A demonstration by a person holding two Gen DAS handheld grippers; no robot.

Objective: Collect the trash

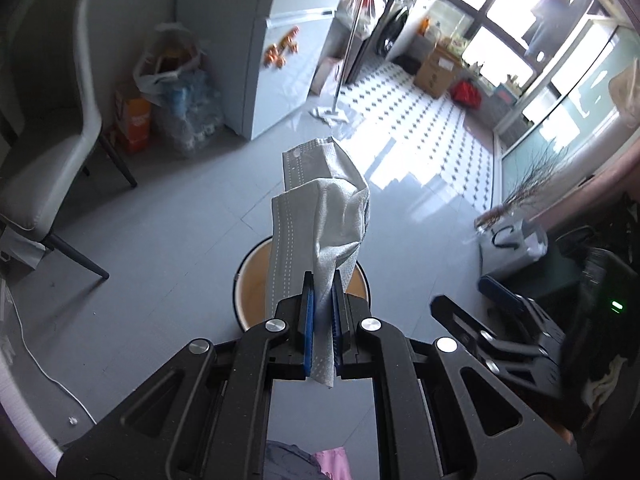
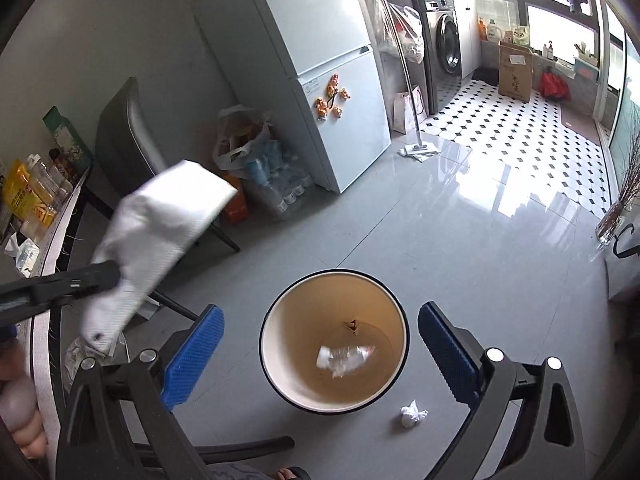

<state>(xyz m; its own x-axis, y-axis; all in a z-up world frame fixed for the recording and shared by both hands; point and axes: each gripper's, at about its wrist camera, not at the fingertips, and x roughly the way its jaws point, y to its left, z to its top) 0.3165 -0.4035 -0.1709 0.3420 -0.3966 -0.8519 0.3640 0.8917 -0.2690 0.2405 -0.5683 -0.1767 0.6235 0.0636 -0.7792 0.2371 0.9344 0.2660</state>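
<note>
Both grippers are seen above a grey tiled kitchen floor [image 2: 460, 240]. Going from left to right in the right wrist view, a table edge [image 2: 60, 216] with bottles and packets is seen at the far left, and a grey chair [image 2: 120, 140] is placed behind it. In front of the chair, the left gripper [image 2: 112, 274] is seen reaching in from the left edge, its jaws pressed together on a crumpled disposable face mask [image 2: 156, 232], which is held in the air to the left of the waste bin [image 2: 394, 312] and not yet over it. In the left wrist view the same mask [image 1: 320, 216] is seen pinched between the blue pads [image 1: 308, 320] of the left gripper [image 1: 323, 280], with the bin rim [image 1: 362, 276] showing just beyond it.

The right gripper [image 2: 320, 344] is held with its jaws spread wide and nothing between its blue pads [image 2: 192, 356]; the open mouth of the round bin is framed between them. A crumpled clear wrapper [image 2: 344, 358] is lying at the bottom of the bin. A small white paper wad [image 2: 412, 414] is left on the floor just beside the bin, to its lower right.

Farther back, a white fridge [image 2: 320, 80] with magnets, a flat mop [image 2: 416, 120] and a washing machine [image 2: 444, 40] are seen.
</note>
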